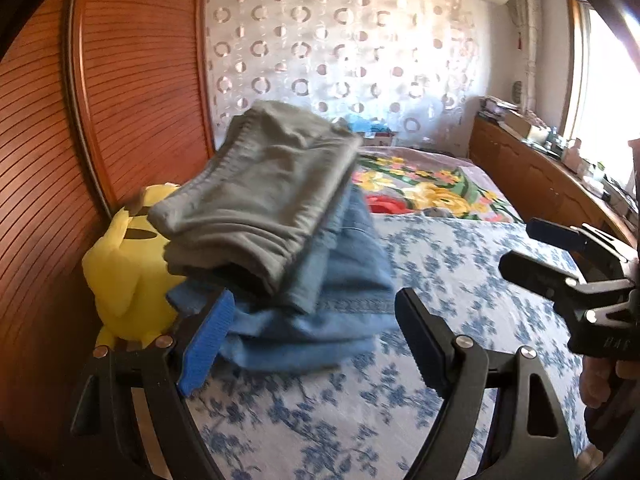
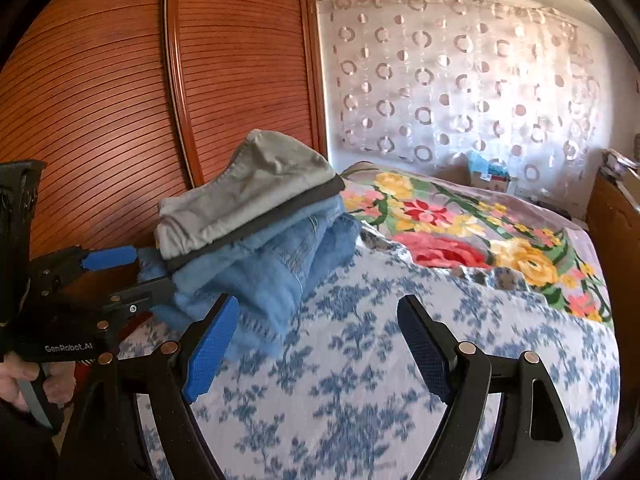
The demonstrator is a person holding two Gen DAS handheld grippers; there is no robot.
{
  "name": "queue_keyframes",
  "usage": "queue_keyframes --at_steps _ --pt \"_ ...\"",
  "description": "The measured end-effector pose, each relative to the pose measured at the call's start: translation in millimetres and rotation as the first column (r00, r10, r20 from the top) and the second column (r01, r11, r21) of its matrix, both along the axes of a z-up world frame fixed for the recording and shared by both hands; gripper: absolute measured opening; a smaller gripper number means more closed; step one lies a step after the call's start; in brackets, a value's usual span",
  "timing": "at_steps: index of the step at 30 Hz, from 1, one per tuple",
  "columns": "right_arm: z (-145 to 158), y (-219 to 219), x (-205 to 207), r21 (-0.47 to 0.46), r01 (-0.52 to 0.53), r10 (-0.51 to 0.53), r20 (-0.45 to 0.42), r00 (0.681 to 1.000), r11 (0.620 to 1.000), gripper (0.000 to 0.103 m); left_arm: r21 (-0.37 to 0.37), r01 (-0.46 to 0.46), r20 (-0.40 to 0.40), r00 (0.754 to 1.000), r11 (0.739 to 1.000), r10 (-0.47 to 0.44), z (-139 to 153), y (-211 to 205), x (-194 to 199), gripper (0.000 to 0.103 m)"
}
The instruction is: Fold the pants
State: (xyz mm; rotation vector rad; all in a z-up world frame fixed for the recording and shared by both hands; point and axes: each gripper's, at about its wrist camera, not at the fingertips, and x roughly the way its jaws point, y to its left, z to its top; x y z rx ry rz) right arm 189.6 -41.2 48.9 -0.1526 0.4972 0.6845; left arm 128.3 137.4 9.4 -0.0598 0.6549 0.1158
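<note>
A stack of folded pants lies on the bed's left side, grey pants (image 1: pixel 260 196) (image 2: pixel 248 196) on top of blue jeans (image 1: pixel 340 292) (image 2: pixel 276 276). My left gripper (image 1: pixel 316 340) (image 2: pixel 136 276) is open, its fingertips at the near left edge of the stack; whether they touch the cloth I cannot tell. Further right over the blue-flowered sheet (image 1: pixel 440 280) (image 2: pixel 360 360), my right gripper (image 2: pixel 316 344) (image 1: pixel 524 248) is open with nothing between its fingers. A hand (image 2: pixel 24 380) holds the left gripper's handle.
A yellow plush toy (image 1: pixel 124 276) sits left of the stack against slatted wooden wardrobe doors (image 1: pixel 132 80) (image 2: pixel 240 60). A bright floral blanket (image 2: pixel 460 232) covers the far half of the bed. A cluttered wooden ledge (image 1: pixel 540 160) runs along the right; a curtain (image 2: pixel 460 80) hangs behind.
</note>
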Motion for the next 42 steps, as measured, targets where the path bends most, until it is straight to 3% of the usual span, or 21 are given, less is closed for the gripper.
queue_keyframes --at_steps 15,25,42 --pt "-28 -63 -78 0.012 0.154 -0.154 0.008 0.988 0.988 0.083 0.003 0.143 0.013 0.99 0.99 -0.143 -21 -75 -42 0.083" --pt "-30 -103 -123 0.048 0.223 -0.224 0.018 0.974 0.974 0.083 0.025 0.197 0.029 0.98 0.98 -0.197 -18 -109 -72 0.083" --pt "0 -137 -182 0.12 0.305 -0.319 0.121 0.94 0.945 0.083 0.051 0.234 0.143 0.96 0.971 -0.239 28 -132 -106 0.083"
